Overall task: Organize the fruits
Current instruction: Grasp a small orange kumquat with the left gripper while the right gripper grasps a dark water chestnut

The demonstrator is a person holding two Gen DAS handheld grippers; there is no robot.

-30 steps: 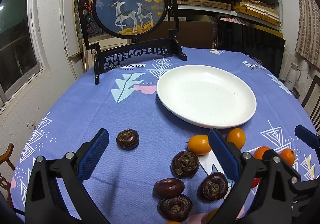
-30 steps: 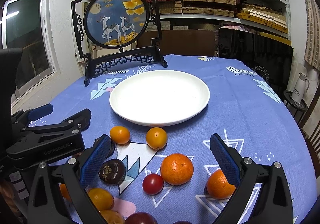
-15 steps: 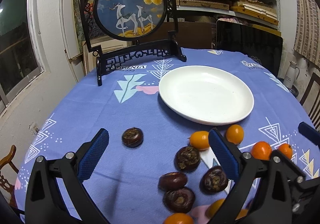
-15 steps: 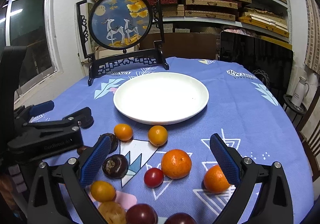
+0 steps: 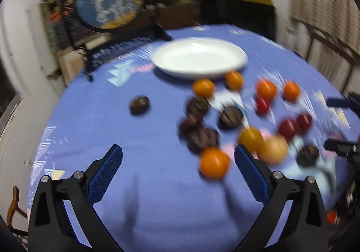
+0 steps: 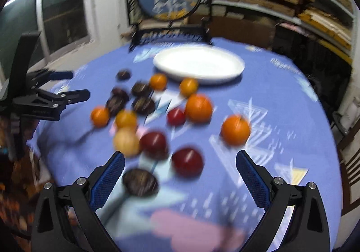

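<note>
Both views motion-blurred; left gripper [image 5: 177,157] wide, nothing held, above blue surface [image 5: 94,126]; fruits [image 5: 213,162] scattered loose near white plate [image 5: 199,57], none on it; right gripper [image 6: 180,164] wide, nothing held.

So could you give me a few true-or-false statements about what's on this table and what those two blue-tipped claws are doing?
1. The white plate has no fruit on it. True.
2. The left gripper is clamped on an orange. False: its jaws stand wide apart and hold nothing.
3. One dark brown fruit lies apart from the others, off to the left side. True.
4. The right gripper is shut. False: it is open, with nothing held.
5. The tablecloth is plain red. False: it is blue with pale patterns.
</note>
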